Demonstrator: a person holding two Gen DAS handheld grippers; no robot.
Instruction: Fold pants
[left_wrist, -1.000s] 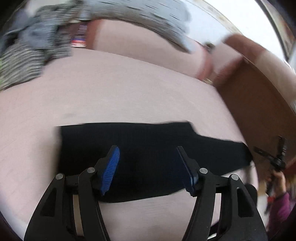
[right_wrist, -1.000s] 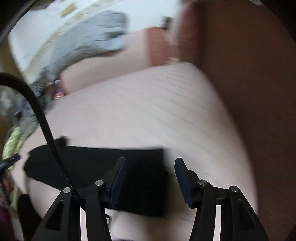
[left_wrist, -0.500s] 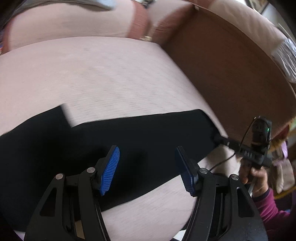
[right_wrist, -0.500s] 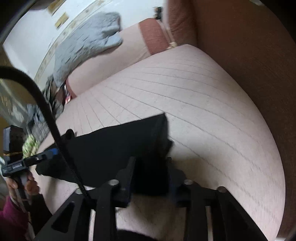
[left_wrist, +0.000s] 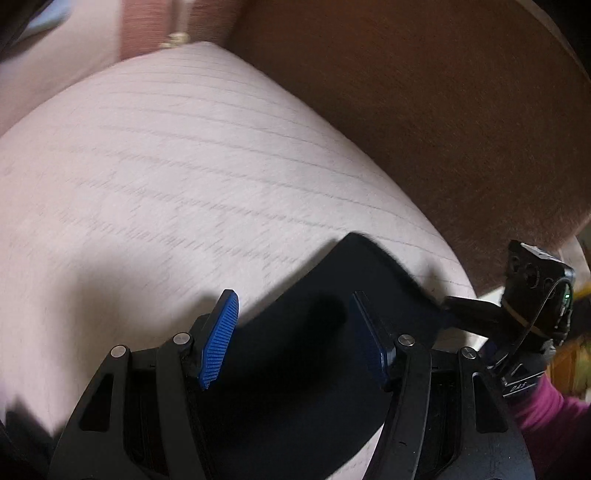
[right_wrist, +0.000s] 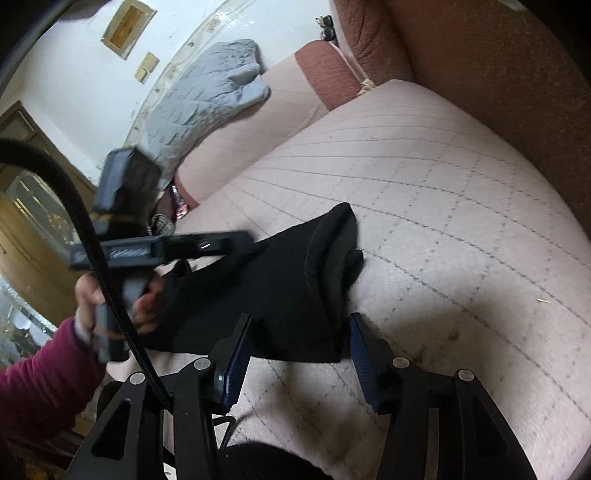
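Black pants (right_wrist: 266, 291) lay on a pale quilted sofa cushion (right_wrist: 424, 192), their near end bunched into a raised fold. The left gripper (left_wrist: 293, 334) hovered over the pants, its blue-padded fingers (left_wrist: 218, 339) spread wide apart, clamping nothing. The right gripper (right_wrist: 297, 350) sat at the pants' near edge, its fingers (right_wrist: 362, 354) also wide apart, the bunched fold lying between their tips, ungripped.

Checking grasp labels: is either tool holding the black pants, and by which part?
Neither. The left tool and right tool are open above the black fabric pants.
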